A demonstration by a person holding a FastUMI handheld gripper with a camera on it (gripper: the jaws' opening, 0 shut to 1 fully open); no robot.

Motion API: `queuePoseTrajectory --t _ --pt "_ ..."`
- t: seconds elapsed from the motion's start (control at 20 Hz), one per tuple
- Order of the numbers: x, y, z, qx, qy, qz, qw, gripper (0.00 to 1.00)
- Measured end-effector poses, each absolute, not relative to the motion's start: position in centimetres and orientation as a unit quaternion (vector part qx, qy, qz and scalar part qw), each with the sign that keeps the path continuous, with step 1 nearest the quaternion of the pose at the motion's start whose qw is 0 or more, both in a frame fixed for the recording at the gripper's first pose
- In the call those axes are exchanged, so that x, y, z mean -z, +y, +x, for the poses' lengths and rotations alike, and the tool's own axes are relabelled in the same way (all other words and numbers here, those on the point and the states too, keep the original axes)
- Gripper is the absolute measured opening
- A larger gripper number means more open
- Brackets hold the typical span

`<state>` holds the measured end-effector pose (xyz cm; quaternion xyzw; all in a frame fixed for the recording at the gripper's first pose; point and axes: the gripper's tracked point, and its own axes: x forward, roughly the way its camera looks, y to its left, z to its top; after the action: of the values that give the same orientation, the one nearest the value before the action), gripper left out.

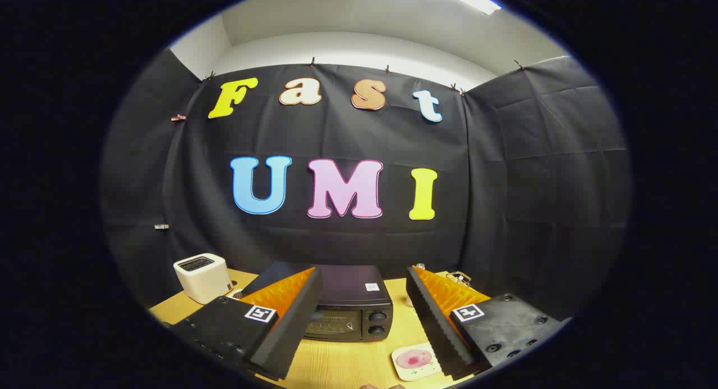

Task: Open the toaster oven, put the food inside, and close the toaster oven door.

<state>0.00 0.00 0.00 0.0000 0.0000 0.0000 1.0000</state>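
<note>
A black toaster oven [348,310] stands on the wooden table [342,364], its glass door closed and two knobs on its right side. It sits just beyond my fingers, partly behind the left one. My gripper [364,285] is open, high above the table, with nothing between its fingers. A flat piece of food [416,360], pale with a pink centre, lies on the table in front of the oven, by the inner edge of the right finger, which covers part of it.
A white toaster [202,277] stands on the table to the left of the oven. Some small metal thing [459,277] lies behind the right finger. Black cloth walls close the booth behind and on both sides.
</note>
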Motion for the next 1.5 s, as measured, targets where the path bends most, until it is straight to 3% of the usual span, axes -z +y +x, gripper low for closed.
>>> queuePoseTrajectory --t 1.1,1.5 --pt "3.2 2.5 0.7 -0.02 0.041 0.003 0.999 0.98" --pt "5.1 4.5 3.9 -0.017 0.061 0.005 0.998 0.98"
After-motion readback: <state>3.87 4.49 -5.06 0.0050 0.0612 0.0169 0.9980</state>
